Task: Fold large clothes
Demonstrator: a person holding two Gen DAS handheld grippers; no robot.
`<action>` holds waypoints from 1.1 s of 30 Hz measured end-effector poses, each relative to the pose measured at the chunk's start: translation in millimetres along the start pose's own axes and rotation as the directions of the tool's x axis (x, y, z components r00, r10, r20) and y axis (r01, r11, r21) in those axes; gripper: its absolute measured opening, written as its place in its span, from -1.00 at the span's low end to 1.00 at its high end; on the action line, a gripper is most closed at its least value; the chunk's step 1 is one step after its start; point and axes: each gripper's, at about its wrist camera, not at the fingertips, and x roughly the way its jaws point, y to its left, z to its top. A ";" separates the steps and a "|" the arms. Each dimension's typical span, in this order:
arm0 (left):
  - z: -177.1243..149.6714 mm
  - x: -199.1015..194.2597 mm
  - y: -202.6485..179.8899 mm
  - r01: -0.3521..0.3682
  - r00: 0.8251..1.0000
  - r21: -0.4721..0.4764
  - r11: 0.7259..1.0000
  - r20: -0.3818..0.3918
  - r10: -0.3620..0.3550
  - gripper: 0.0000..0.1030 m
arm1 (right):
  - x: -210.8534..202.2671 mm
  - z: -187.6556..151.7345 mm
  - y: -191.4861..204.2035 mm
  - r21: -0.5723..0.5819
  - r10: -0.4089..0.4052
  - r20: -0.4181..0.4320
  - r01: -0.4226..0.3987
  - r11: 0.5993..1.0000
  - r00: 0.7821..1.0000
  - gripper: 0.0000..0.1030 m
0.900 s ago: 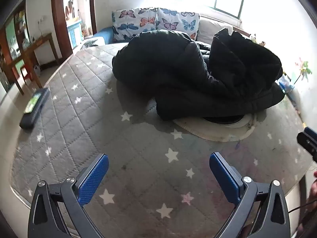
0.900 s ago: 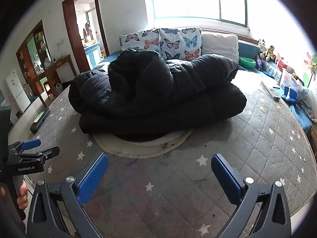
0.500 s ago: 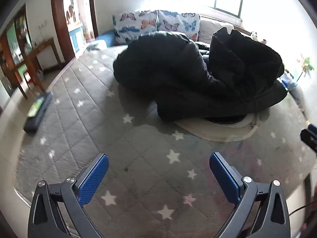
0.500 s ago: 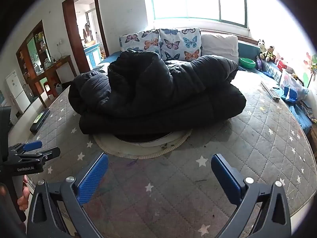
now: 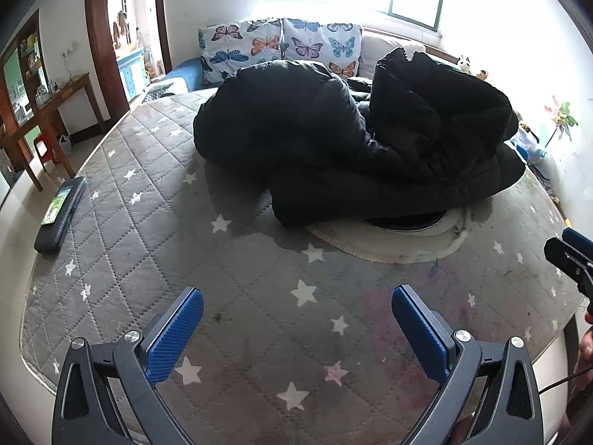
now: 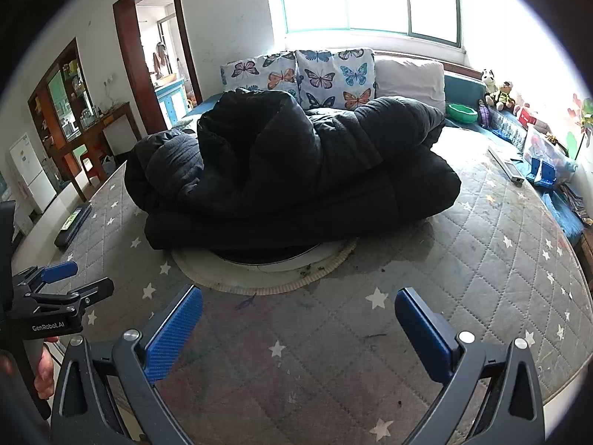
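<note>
A bulky black padded coat (image 5: 352,141) (image 6: 289,170) lies bunched in a heap in the middle of a grey star-patterned mattress (image 5: 155,222) (image 6: 463,282). It partly covers a round pale mat (image 5: 400,244) (image 6: 267,274). My left gripper (image 5: 296,319) hovers over the mattress's near edge, open and empty, well short of the coat. My right gripper (image 6: 298,319) is also open with nothing between its blue pads, near the front edge. The left gripper shows at the left edge of the right wrist view (image 6: 55,289), held by a hand (image 6: 44,378).
Butterfly pillows (image 6: 307,74) and a plain pillow (image 6: 407,78) line the back. A dark flat case (image 5: 59,215) lies at the mattress's left edge. Toys, a green bowl (image 6: 461,113) and boxes crowd the right side. A wooden desk (image 6: 96,129) and doorway stand left.
The left wrist view has shifted slightly, tilting up toward the coat and pillows. The right gripper has held still. Both stay open and empty.
</note>
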 end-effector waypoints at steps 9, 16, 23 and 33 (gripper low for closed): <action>4.5 -7.2 -1.6 -0.067 0.997 0.001 0.998 0.034 0.067 1.00 | 3.5 -1.1 -0.7 0.002 0.004 -0.010 -0.004 1.000 1.000 1.00; 6.2 -3.2 -2.1 -0.073 0.997 -0.002 0.997 0.014 0.074 1.00 | 6.3 -0.7 1.0 -0.004 0.009 -0.017 -0.009 1.000 1.000 1.00; 6.9 -2.6 -3.8 -0.072 0.997 0.005 0.997 0.011 0.072 1.00 | 7.6 -0.1 3.2 -0.010 0.013 -0.022 -0.013 1.000 1.000 1.00; 8.5 -1.2 -9.0 -0.079 0.997 0.028 0.996 0.005 0.079 1.00 | 9.7 2.4 5.4 -0.012 0.021 -0.027 -0.021 1.000 0.999 1.00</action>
